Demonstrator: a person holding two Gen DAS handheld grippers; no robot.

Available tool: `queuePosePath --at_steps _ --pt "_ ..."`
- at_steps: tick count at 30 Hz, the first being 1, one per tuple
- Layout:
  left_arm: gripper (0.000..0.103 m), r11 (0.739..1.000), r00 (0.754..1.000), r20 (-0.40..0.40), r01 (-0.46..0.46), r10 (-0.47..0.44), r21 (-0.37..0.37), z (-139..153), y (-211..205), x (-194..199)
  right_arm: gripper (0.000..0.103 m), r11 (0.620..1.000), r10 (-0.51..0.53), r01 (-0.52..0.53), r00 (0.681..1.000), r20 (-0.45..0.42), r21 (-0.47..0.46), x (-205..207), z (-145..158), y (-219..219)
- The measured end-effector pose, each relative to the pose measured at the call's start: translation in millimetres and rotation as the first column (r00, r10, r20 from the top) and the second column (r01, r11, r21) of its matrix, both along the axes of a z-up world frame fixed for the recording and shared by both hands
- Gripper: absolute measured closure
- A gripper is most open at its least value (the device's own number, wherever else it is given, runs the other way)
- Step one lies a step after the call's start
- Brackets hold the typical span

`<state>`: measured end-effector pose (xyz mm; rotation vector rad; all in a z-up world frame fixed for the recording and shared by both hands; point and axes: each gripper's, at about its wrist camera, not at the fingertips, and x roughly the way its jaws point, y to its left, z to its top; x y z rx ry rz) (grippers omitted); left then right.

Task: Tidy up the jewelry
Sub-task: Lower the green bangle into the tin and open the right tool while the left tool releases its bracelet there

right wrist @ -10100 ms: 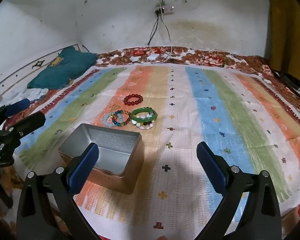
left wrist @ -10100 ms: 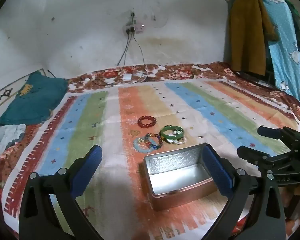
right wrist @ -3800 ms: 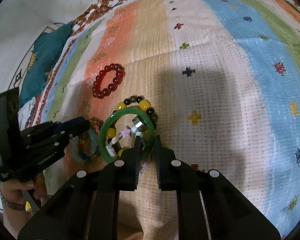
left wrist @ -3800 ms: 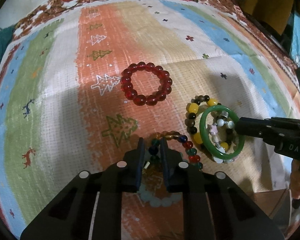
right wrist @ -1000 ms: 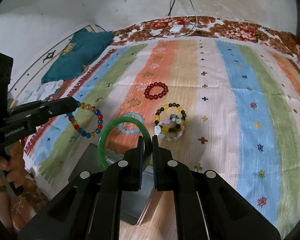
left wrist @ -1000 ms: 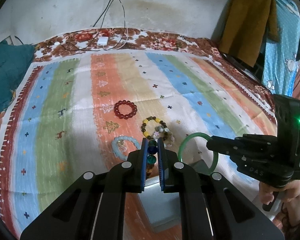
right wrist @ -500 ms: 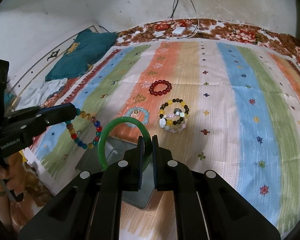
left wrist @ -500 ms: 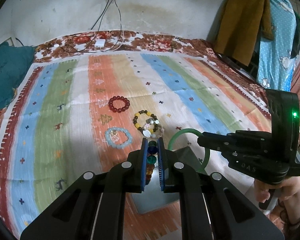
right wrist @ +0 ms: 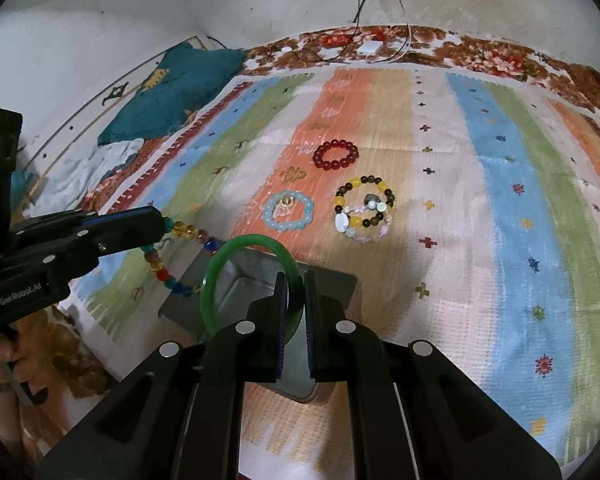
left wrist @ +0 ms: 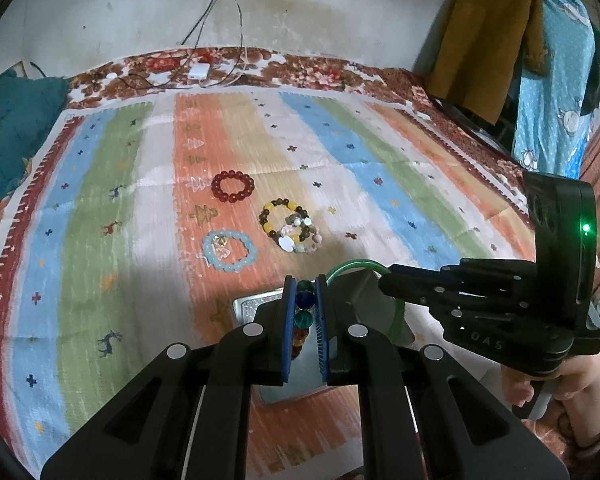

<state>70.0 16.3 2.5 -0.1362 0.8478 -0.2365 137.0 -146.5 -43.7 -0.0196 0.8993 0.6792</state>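
Note:
My left gripper (left wrist: 305,292) is shut on a multicolour bead bracelet (right wrist: 180,256), which hangs over the left edge of the open silver tin (right wrist: 340,280). My right gripper (right wrist: 295,284) is shut on a green bangle (right wrist: 228,252) and holds it upright above the tin; the tin also shows in the left wrist view (left wrist: 252,304). On the striped cloth beyond lie a red bead bracelet (left wrist: 233,187), a light blue bead bracelet (left wrist: 229,250) and a yellow-and-brown bracelet overlapping a pale mixed-bead one (left wrist: 290,226).
A teal cushion (right wrist: 172,88) lies at the cloth's far left. A white charger with cables (left wrist: 198,70) lies by the back wall. Clothes hang at the far right (left wrist: 520,40). The cloth's near edge runs just below the tin.
Both grippers have drawn back and closer together over the tin, each still holding its bracelet. The loose bracelets on the cloth have not moved.

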Motion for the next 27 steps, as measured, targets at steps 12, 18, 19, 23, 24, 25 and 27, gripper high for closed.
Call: queuePosePath --at_steps 12,18,19,23,24,25,27 --pt "0.067 0.997 0.997 -0.031 -0.074 0.074 0.023 -8 18 9 0.049 0.998 -0.06 0.06 0.998 -0.009 -0.011 12 -5 -7" --pt "0.055 0.99 0.988 -0.055 -0.141 0.142 0.013 -13 43 21 0.049 0.996 -0.085 0.085 0.996 -0.027 -0.001 23 -6 -13" --pt "0.055 0.988 0.986 -0.059 -0.153 0.154 0.016 -14 47 23 0.048 0.996 -0.089 0.089 0.996 -0.031 0.002 25 -7 -14" --pt "0.049 0.984 0.982 -0.072 -0.176 0.176 0.016 -16 57 31 0.047 0.994 -0.104 0.105 0.994 -0.038 0.007 33 -7 -16" --pt "0.048 0.984 0.981 -0.077 -0.178 0.179 0.024 -18 58 36 0.046 0.994 -0.106 0.107 0.994 -0.039 0.007 35 -8 -17" --pt "0.047 0.983 0.98 -0.082 -0.179 0.181 0.03 -19 59 39 0.044 0.994 -0.108 0.109 0.993 -0.041 0.006 38 -8 -16" --pt "0.045 0.983 0.979 -0.098 -0.178 0.181 0.04 -24 61 47 0.043 0.994 -0.109 0.109 0.993 -0.043 0.004 41 -9 -16"
